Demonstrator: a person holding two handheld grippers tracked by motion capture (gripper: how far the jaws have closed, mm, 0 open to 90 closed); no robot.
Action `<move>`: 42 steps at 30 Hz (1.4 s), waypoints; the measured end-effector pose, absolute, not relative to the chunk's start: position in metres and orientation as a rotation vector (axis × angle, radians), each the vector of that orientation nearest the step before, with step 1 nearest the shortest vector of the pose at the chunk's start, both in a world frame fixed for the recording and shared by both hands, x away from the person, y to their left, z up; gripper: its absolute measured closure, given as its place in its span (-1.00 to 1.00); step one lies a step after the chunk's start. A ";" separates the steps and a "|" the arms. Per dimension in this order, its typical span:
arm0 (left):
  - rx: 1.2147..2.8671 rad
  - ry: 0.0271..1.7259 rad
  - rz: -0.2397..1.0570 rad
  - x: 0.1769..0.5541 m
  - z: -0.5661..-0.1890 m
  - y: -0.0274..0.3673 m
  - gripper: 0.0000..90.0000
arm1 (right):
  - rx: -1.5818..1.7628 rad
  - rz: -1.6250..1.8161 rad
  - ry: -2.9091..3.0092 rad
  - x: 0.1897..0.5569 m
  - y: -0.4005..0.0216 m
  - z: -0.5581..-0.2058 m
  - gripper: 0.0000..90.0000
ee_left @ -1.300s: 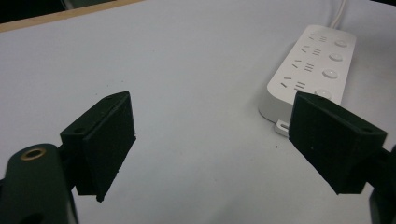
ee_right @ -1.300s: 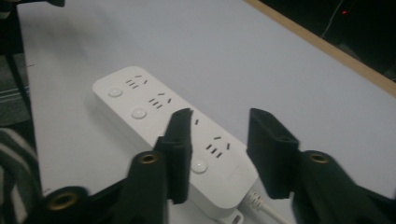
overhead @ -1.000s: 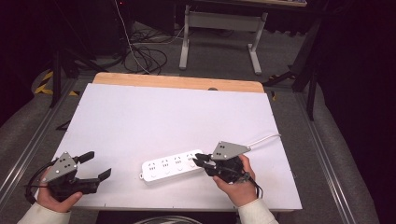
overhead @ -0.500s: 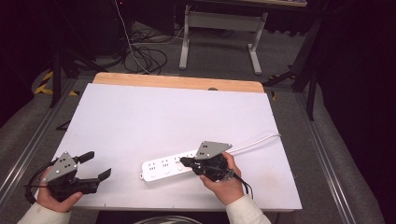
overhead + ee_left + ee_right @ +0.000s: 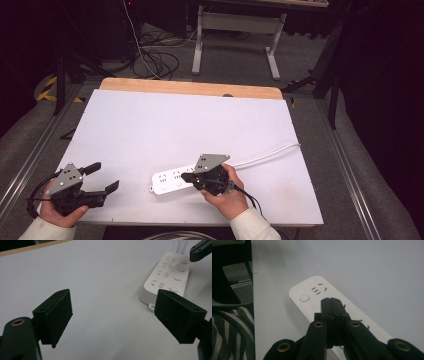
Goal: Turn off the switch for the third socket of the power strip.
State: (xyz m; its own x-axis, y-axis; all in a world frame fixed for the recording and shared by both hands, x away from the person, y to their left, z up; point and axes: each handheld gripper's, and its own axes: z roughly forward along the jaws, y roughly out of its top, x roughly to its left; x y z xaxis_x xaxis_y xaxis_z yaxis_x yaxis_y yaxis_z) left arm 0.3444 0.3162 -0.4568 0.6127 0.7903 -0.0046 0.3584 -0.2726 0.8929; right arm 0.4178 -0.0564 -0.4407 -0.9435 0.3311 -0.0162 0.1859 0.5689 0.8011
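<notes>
Right gripper jaws pressed together, empty, tips over white power strip at table's near-middle; right gripper view gives the strip's round button and socket slots. Left gripper spread wide, empty, near-left corner; its own view catches four buttons in a row.

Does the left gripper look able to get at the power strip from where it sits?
Probably yes: the left gripper is open, with bare table between it and the power strip.
</notes>
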 end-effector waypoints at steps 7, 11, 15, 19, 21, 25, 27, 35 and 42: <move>1.872 0.920 0.561 0.345 -0.457 0.316 -0.66 | 0.425 1.277 2.660 0.419 -0.048 -0.447 1.00; 1.874 0.921 0.561 0.344 -0.457 0.316 -0.66 | 0.414 1.252 2.667 0.419 -0.043 -0.450 1.00; 1.873 0.921 0.560 0.345 -0.457 0.316 -0.66 | 0.413 1.233 2.677 0.419 -0.039 -0.453 1.00; 1.875 0.920 0.560 0.345 -0.457 0.316 -0.66 | 0.408 1.220 2.682 0.419 -0.036 -0.456 1.00; 1.875 0.921 0.560 0.345 -0.457 0.316 -0.66 | 0.415 1.216 2.682 0.419 -0.035 -0.457 1.00; 1.875 0.920 0.560 0.345 -0.457 0.316 -0.66 | 0.406 1.207 2.681 0.419 -0.033 -0.458 1.00; 1.875 0.919 0.560 0.345 -0.457 0.316 -0.66 | 0.404 1.198 2.682 0.419 -0.033 -0.458 1.00; 1.875 0.920 0.561 0.345 -0.457 0.316 -0.66 | 0.395 1.175 2.678 0.418 -0.030 -0.461 1.00; 1.875 0.919 0.562 0.344 -0.457 0.316 -0.66 | 0.406 1.177 2.672 0.417 -0.030 -0.462 1.00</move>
